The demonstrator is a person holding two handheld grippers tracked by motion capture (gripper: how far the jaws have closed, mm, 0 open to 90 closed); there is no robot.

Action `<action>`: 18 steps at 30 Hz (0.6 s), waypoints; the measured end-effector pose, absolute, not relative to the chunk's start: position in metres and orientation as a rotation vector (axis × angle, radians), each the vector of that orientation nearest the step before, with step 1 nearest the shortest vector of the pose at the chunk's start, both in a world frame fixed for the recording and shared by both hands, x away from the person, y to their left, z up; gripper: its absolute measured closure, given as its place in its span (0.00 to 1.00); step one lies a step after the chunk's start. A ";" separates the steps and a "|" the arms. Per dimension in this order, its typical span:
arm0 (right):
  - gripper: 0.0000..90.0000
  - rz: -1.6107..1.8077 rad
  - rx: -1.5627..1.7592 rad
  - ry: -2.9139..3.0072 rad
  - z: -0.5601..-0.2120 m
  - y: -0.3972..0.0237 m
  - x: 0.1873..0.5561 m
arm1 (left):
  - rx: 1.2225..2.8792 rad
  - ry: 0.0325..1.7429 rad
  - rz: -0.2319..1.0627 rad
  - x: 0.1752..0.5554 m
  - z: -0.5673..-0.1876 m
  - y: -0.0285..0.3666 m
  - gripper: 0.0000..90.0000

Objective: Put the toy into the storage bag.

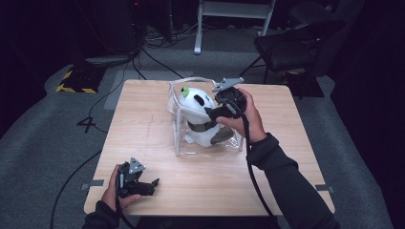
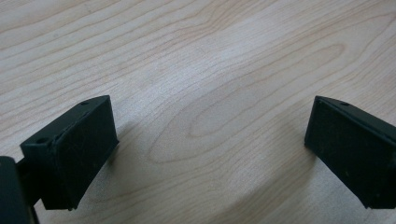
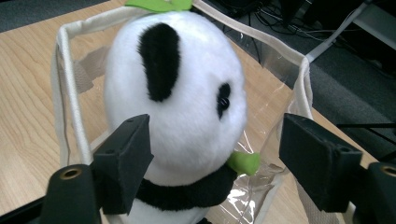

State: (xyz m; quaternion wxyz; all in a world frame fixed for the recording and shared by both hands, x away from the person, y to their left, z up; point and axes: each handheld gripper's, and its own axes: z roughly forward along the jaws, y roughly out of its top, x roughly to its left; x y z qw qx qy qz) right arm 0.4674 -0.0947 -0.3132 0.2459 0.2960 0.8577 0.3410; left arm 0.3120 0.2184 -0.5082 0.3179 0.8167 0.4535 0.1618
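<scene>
Right gripper view: right gripper (image 3: 215, 158) jaws half-open around panda plush (image 3: 177, 93) in clear bag (image 3: 299, 70), ungripped; left gripper (image 1: 150, 183) wide open, empty; extraction pending.

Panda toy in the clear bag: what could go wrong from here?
The right gripper has one jaw at the panda toy's head, the other apart: a one-sided grip could slip. The clear bag stands unsupported and might tip or drag along. The left gripper rests open on the table, steadying nothing.
</scene>
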 end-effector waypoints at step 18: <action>0.28 0.997 0.774 2.350 -0.304 -0.109 0.462 | 2.150 1.194 0.424 0.312 -0.508 0.218 0.03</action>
